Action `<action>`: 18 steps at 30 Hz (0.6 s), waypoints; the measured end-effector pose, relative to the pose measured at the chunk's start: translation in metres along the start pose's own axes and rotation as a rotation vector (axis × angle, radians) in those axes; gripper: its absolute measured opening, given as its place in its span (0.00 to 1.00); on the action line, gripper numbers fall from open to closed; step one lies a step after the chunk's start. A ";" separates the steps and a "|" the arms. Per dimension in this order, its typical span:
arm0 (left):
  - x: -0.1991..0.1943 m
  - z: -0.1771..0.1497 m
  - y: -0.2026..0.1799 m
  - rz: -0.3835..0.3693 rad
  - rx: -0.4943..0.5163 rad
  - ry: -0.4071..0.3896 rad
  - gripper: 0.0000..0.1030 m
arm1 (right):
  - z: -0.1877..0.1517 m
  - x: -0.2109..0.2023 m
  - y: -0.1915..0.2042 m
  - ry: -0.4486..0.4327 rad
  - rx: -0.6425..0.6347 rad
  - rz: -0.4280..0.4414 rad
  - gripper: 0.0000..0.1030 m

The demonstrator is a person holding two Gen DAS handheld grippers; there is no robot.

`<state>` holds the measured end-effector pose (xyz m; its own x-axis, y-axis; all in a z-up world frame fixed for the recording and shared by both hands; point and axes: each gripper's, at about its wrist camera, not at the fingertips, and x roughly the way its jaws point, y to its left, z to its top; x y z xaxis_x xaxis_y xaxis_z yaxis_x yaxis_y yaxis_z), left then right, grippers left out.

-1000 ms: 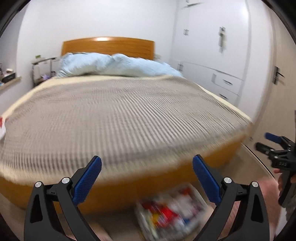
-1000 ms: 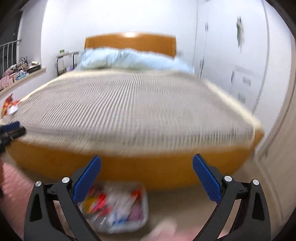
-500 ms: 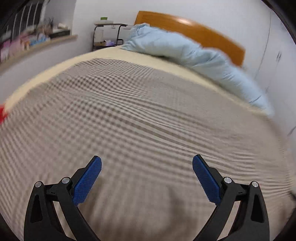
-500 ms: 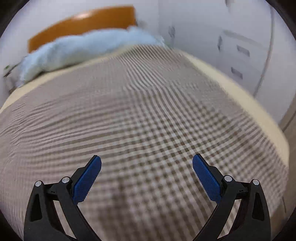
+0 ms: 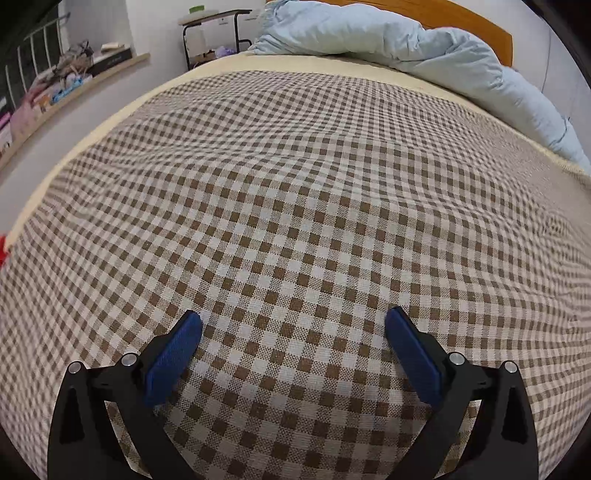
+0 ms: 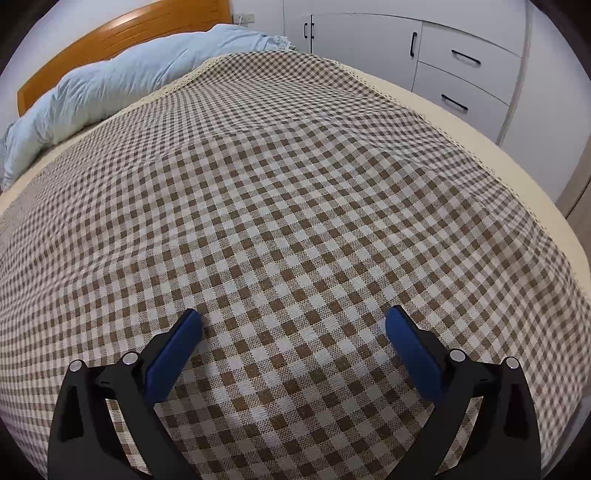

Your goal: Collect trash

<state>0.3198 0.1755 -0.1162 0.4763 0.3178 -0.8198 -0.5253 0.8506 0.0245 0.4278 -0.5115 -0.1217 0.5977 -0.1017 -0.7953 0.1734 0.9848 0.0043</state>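
My left gripper (image 5: 293, 321) is open and empty, low over the brown and white checked bedspread (image 5: 295, 206). My right gripper (image 6: 293, 319) is also open and empty, low over the same bedspread (image 6: 280, 192). A small red scrap (image 5: 3, 249) shows at the far left edge of the bed in the left wrist view. No other trash is in view, and the trash basket seen earlier is out of sight.
A light blue duvet (image 5: 399, 40) lies bunched at the wooden headboard (image 6: 110, 33). A side table (image 5: 214, 33) and a cluttered shelf (image 5: 62, 85) stand left of the bed. White cabinets with drawers (image 6: 458, 62) stand to the right.
Both grippers have moved from the foot of the bed, above the floor basket, up and forward over the bedspread. The basket has left view. Both stay open.
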 end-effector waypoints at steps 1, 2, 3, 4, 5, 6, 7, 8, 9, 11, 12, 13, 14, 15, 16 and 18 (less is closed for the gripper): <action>0.000 0.001 0.001 -0.003 -0.002 0.000 0.94 | 0.001 0.002 -0.001 0.000 -0.001 -0.001 0.93; -0.001 -0.001 0.001 0.001 0.001 0.000 0.94 | 0.001 0.002 -0.002 0.000 0.002 0.003 0.93; -0.002 -0.003 0.001 0.008 0.006 -0.001 0.94 | 0.001 0.001 -0.002 0.000 0.002 0.003 0.93; 0.000 -0.001 0.003 0.008 0.006 -0.001 0.94 | 0.002 0.001 -0.003 0.000 0.001 0.001 0.93; 0.001 0.000 0.004 0.005 0.004 0.000 0.94 | 0.001 0.001 -0.003 0.000 0.001 0.001 0.93; 0.001 0.000 0.005 0.003 0.002 0.000 0.94 | 0.001 0.001 -0.003 0.000 0.002 0.002 0.93; 0.002 0.000 0.007 0.005 0.004 0.000 0.94 | 0.001 0.000 -0.004 0.000 0.001 0.002 0.93; 0.007 0.001 0.011 0.005 0.004 0.000 0.94 | 0.001 0.001 -0.004 0.000 0.001 0.002 0.93; 0.010 0.003 0.012 0.004 0.003 0.001 0.94 | 0.001 -0.001 -0.004 0.000 0.002 0.002 0.93; 0.013 0.005 0.012 0.004 0.003 0.001 0.94 | 0.001 -0.001 -0.004 0.000 0.002 0.002 0.93; 0.013 0.005 0.012 0.004 0.003 0.001 0.94 | 0.001 0.000 -0.004 0.000 0.002 0.003 0.93; 0.013 0.005 0.012 0.002 0.002 0.001 0.94 | 0.001 0.000 -0.004 0.000 0.002 0.003 0.93; 0.014 0.006 0.012 0.002 0.002 0.002 0.94 | 0.001 0.000 -0.003 0.000 0.002 0.002 0.93; 0.013 0.005 0.012 0.003 0.002 0.001 0.94 | 0.001 0.000 -0.004 0.000 0.002 0.002 0.93; 0.014 0.006 0.013 0.002 0.002 0.001 0.94 | 0.001 0.000 -0.004 0.000 0.002 0.003 0.93; 0.013 0.006 0.013 0.002 0.002 0.001 0.94 | 0.001 0.001 -0.003 0.000 0.002 0.002 0.93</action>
<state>0.3236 0.1928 -0.1237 0.4741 0.3193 -0.8206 -0.5251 0.8506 0.0275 0.4281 -0.5150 -0.1218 0.5979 -0.0994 -0.7954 0.1735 0.9848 0.0074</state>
